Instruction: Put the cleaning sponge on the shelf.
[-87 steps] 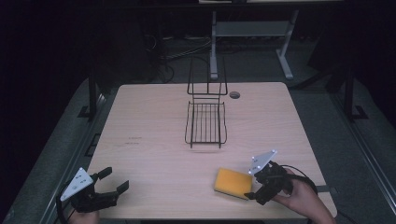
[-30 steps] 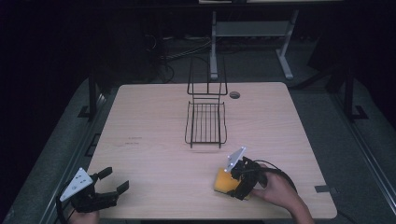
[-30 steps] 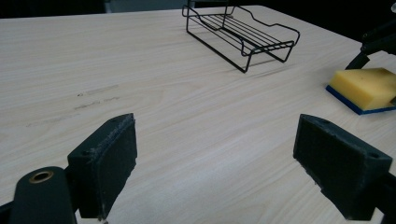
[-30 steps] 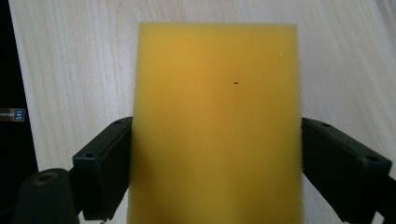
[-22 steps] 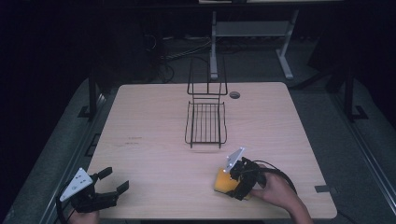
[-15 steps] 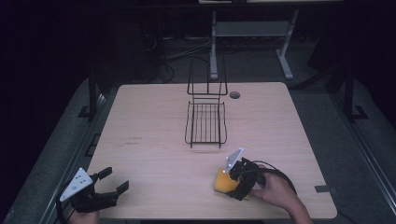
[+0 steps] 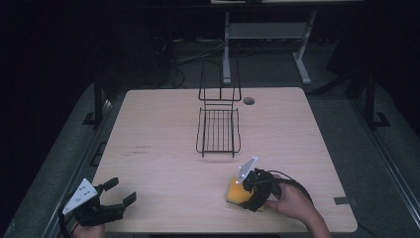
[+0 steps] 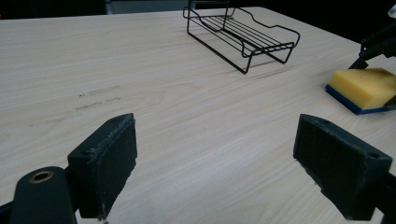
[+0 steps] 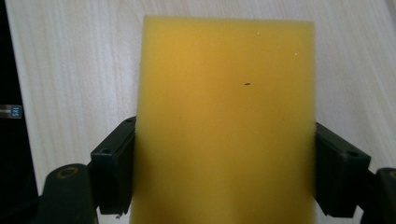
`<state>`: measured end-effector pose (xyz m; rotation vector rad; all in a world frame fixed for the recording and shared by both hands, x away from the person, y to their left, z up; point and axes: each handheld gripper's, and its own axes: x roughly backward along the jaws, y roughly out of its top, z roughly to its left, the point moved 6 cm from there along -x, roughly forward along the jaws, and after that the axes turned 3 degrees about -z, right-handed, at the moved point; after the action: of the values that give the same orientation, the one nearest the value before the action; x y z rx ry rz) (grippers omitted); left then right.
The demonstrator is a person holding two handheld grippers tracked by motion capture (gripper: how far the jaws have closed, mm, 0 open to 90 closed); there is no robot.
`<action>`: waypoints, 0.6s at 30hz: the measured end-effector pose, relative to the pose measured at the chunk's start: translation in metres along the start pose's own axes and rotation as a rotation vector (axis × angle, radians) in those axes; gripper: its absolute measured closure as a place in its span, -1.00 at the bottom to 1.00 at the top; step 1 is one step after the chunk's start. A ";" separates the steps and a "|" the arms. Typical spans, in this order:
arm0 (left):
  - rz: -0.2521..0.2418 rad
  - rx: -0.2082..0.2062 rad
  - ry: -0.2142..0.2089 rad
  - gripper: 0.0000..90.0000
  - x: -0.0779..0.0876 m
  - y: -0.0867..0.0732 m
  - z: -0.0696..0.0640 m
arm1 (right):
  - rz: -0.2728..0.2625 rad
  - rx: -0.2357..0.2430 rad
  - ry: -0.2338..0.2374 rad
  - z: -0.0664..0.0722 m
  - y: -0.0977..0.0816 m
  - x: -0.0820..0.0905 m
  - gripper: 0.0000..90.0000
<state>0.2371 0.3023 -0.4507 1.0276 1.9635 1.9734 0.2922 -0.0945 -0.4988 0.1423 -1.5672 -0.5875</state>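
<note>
The high view looks forward and down on the whole table (image 7: 173,124) from the person's side. The left gripper view sits low near the table's near left corner, facing across the wood toward the rack (image 8: 240,30) and sponge (image 8: 364,88). The right gripper view looks steeply down, very close on the sponge (image 9: 224,126). All three share the sponge (image 7: 236,192)

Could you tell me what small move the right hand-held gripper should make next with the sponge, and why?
Probably lift it straight up a little. The right hand-held gripper has a jaw against each side of the yellow sponge, which seems to lie on the table. The wire rack stands farther back, so clearing the tabletop likely comes first.
</note>
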 end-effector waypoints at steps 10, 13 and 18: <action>-0.001 -0.004 -0.001 -0.71 0.000 0.000 0.000 | -0.025 0.025 0.017 -0.004 0.009 0.008 -0.51; 0.000 -0.004 0.000 -0.71 0.000 0.000 0.000 | -0.031 0.033 0.022 -0.006 0.014 0.011 -0.51; 0.000 0.000 -0.001 -0.71 0.000 0.000 0.000 | -0.043 0.046 0.030 -0.010 0.022 0.016 -0.51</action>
<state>0.2372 0.3022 -0.4509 1.0285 1.9624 1.9726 0.3056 -0.0857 -0.4754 0.2190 -1.5519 -0.5801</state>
